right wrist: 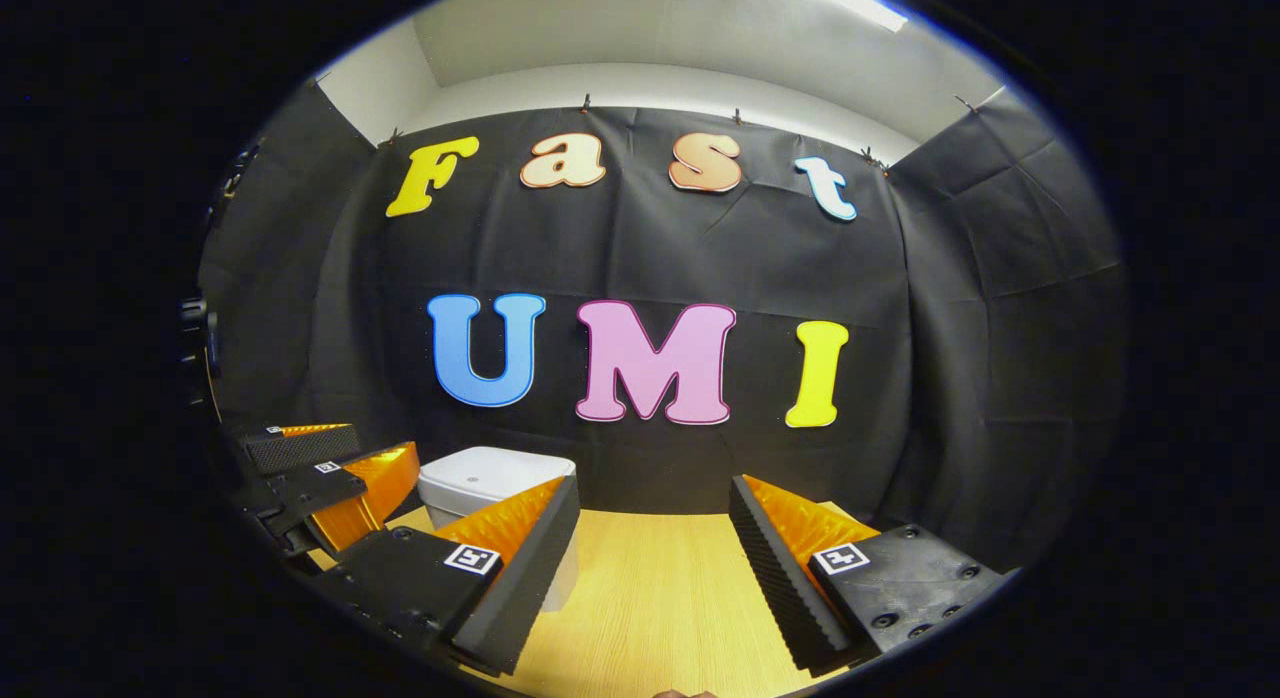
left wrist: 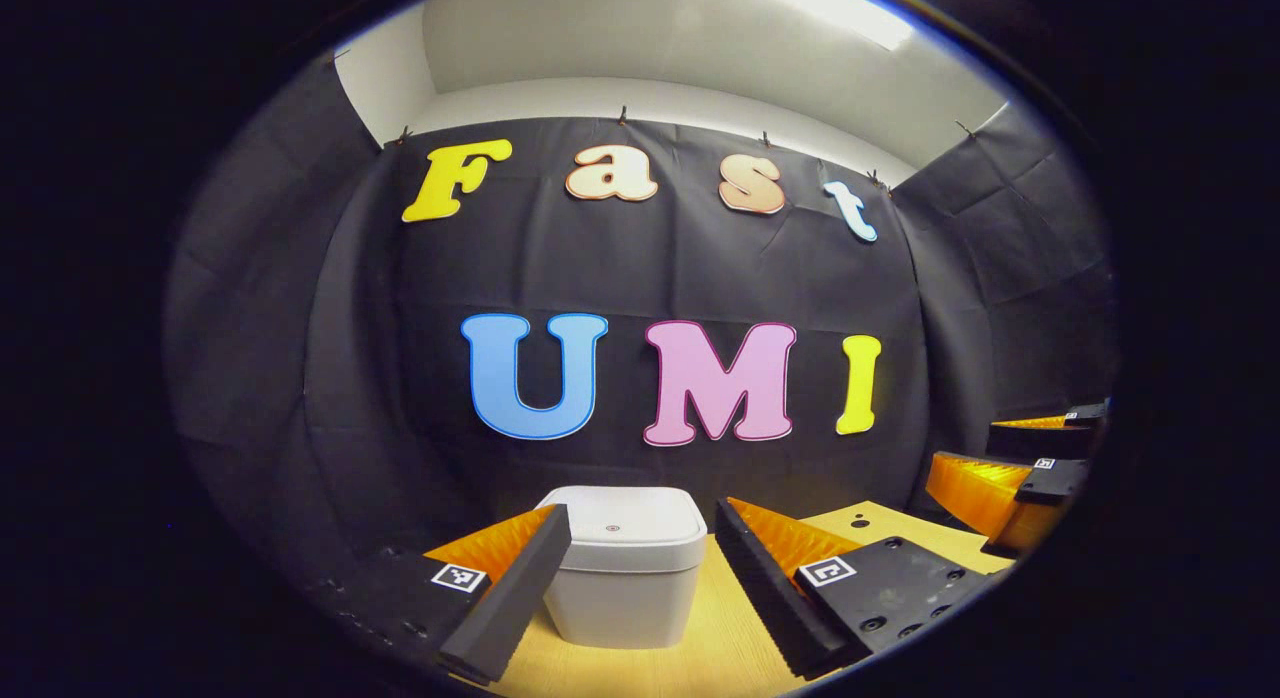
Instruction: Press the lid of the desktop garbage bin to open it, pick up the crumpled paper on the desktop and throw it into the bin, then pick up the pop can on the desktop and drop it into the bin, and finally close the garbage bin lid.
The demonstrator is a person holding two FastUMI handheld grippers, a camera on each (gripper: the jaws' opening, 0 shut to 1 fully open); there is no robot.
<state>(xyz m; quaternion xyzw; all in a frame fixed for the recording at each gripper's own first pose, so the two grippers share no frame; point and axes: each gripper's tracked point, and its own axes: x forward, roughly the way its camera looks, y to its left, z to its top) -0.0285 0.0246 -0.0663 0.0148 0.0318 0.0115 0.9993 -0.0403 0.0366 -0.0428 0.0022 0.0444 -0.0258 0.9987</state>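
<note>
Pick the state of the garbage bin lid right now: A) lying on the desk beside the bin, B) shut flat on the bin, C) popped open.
B: in the left gripper view the lid sits flat and closed on the white garbage bin.

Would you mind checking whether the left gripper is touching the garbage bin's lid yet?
Apart. In the left gripper view the left gripper is open, its fingers either side of the white garbage bin, and the closed lid lies beyond their tips with nothing pressing on it.
</note>
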